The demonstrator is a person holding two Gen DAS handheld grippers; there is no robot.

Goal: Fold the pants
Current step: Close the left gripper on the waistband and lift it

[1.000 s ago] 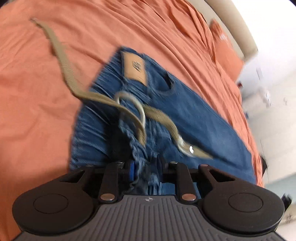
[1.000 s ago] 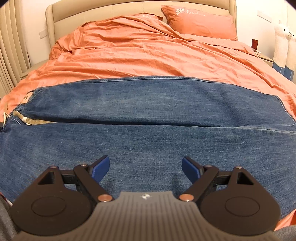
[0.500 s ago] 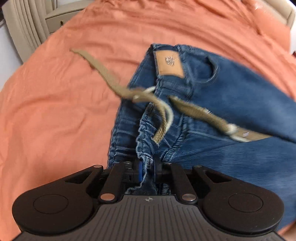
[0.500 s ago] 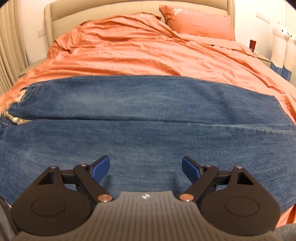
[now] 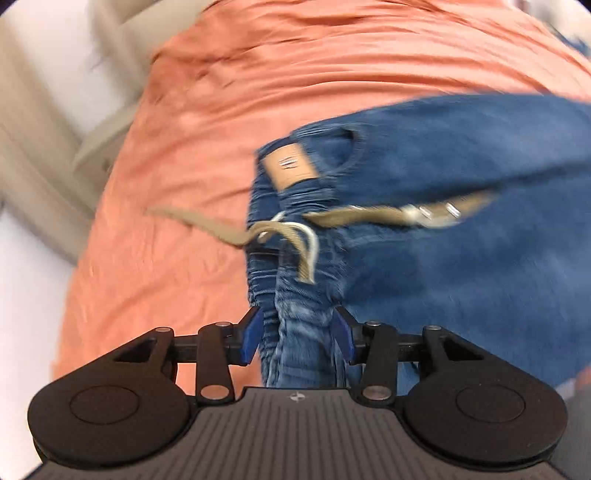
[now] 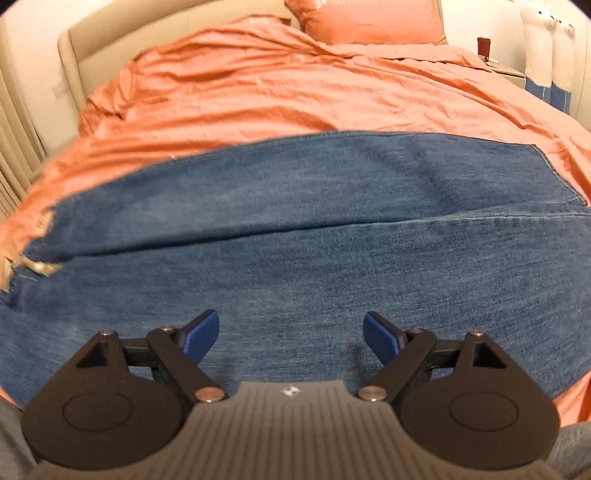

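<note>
Blue jeans (image 6: 314,236) lie across the orange bed, one leg folded along the other, waist to the left. In the left wrist view the bunched waistband (image 5: 295,306) with a tan leather patch (image 5: 290,166) and a loose tan belt (image 5: 354,218) sits between the fingers of my left gripper (image 5: 297,336). Its jaws stand partly apart around the denim, no longer pinching it. My right gripper (image 6: 291,336) is wide open and empty, just above the near leg.
The orange duvet (image 6: 295,85) covers the bed, with an orange pillow (image 6: 365,18) by the beige headboard (image 6: 110,44). A nightstand (image 6: 502,66) and a white plush toy (image 6: 546,44) stand at the far right. The bed's left edge (image 5: 122,155) borders a beige wall.
My left gripper has opened from its tight grip on the waistband and swung left, so the jeans now lie further right. The right gripper stayed open and shifted slightly.
</note>
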